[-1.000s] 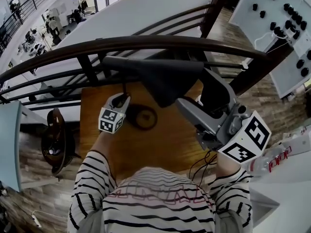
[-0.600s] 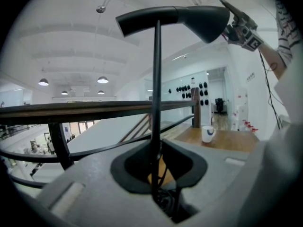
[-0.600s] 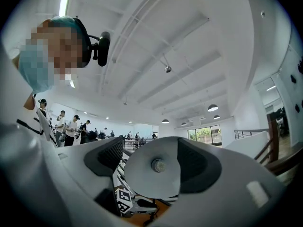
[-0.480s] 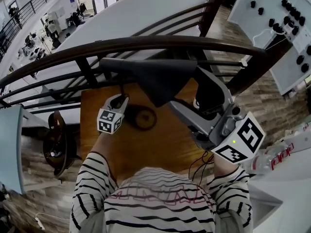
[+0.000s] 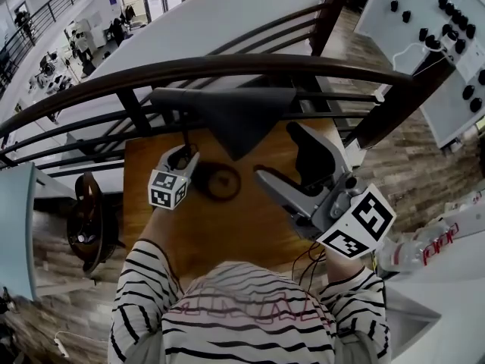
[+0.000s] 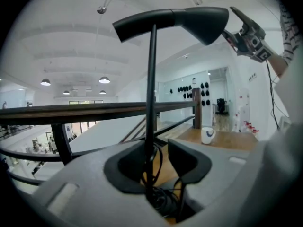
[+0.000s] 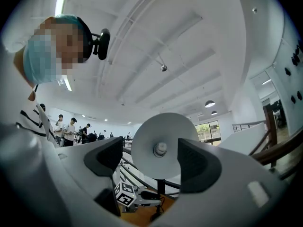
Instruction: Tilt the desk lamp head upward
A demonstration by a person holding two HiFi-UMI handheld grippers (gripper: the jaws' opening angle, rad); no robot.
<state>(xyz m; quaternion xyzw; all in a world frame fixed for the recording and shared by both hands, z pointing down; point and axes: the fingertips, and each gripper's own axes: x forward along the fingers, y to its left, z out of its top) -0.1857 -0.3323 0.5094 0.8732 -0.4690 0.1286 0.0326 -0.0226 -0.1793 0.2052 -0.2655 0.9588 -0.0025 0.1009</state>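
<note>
Currently, the left claw point(image 6: 158, 161) is opening around the lamp stem point(image 6: 151, 93), which is standing between its jaws. The right claw point(image 7: 152, 161) is hanging open, the lamp head point(image 7: 165, 131) ahead, untouched. Judged: tilt apparently done; withdrawal remaining.

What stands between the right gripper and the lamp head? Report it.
Nothing visible. The right gripper faces the lamp head, jaws open, with only air between; the right gripper view shows its pale inner face unblocked. The left gripper sits lower, jaws opening around the lamp pole, off that path.
</note>
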